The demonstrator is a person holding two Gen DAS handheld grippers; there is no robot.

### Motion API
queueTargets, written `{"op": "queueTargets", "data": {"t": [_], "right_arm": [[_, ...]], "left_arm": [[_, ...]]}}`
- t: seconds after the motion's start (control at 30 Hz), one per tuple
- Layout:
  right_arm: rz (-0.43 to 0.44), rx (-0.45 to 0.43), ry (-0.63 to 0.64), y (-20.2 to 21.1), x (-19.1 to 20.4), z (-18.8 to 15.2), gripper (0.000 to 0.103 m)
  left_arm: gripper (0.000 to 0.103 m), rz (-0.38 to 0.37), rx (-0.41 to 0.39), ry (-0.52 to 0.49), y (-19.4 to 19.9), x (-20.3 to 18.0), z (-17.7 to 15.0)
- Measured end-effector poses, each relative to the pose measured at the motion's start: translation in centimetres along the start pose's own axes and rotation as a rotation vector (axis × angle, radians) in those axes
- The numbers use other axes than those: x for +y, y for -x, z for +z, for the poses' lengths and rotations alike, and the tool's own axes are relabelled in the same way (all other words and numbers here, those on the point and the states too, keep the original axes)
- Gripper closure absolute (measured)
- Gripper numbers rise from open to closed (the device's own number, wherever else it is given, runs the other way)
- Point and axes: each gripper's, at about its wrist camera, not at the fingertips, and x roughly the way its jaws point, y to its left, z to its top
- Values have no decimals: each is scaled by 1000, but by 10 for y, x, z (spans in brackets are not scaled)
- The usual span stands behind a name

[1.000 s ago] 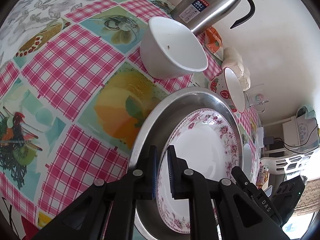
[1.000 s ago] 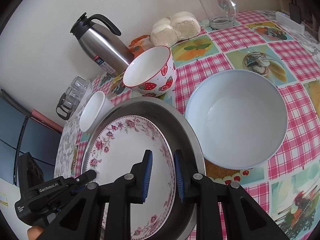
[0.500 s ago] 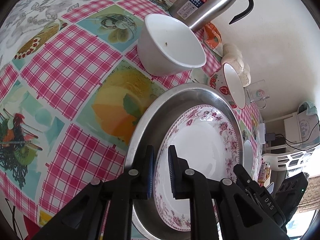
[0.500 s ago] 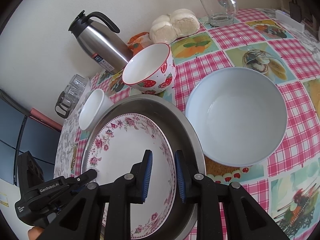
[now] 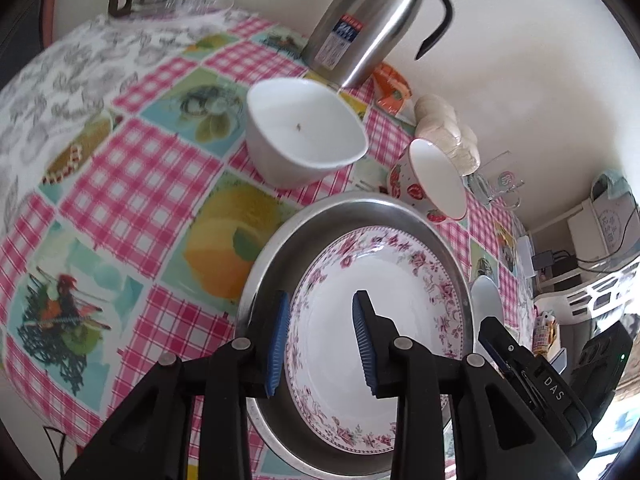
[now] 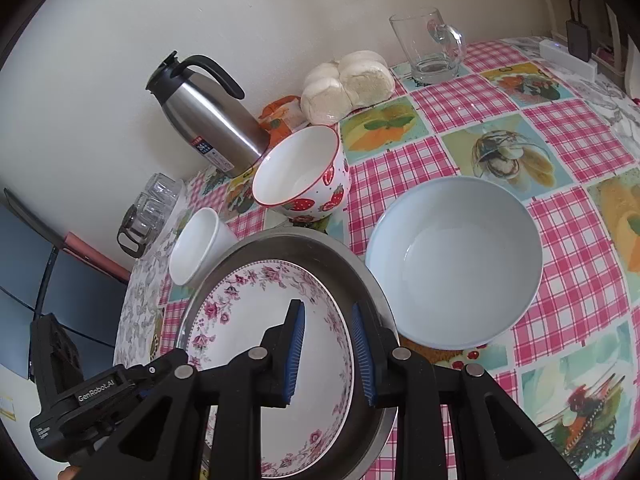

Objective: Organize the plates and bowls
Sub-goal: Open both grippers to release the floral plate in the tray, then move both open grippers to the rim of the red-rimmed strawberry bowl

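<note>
The floral plate (image 5: 384, 320) lies inside the wide steel pan (image 5: 280, 256) on the tabletop (image 5: 132, 168), which wears a pink-checked cloth with fruit pictures; the left tool (image 5: 320, 340) hangs over the plate's near-left rim with its jaws opening, the rim running between the blue pads (image 5: 278, 336) but not pressed by them; the right tool (image 6: 326, 354) sits over the plate's right rim, its jaws a little apart with the rim between them, and whether its pads (image 6: 294, 354) actually touch the rim cannot be told; in the right wrist view the left tool shows as a black body at the lower left. Beyond the pan stands a small white bowl (image 5: 304, 128), just apart from the pan's edge; a strawberry-patterned bowl (image 6: 300, 176) stands next to it, close against the pan's far rim; a large pale-blue bowl (image 6: 454, 262) sits just beside the pan on its right. Along the wall stand a steel thermos jug (image 6: 208, 120), some bread rolls (image 6: 346, 84), a clear glass mug (image 6: 428, 44) and a cluster of small glasses (image 6: 150, 208).
</note>
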Motion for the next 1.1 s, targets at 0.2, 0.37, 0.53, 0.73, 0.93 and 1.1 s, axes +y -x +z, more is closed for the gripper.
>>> {"op": "queueTargets", "data": {"t": [0.2, 0.37, 0.53, 0.73, 0.93, 1.1], "right_arm": [[-25, -16, 58, 4, 10, -1, 75], [-104, -32, 158, 4, 29, -5, 59], [-150, -26, 196, 0, 34, -8, 45], [-197, -27, 236, -3, 39, -12, 28], [-218, -22, 257, -6, 42, -14, 15], [-228, -37, 280, -5, 44, -14, 0]], "left_arm": [[48, 102, -79, -135, 13, -21, -1], [39, 198, -53, -170, 6, -21, -2], [31, 291, -24, -151, -3, -10, -2], [16, 341, -55, -181, -2, -11, -4], [11, 375, -73, -206, -1, -14, -4], [10, 380, -88, -203, 0, -14, -3]]}}
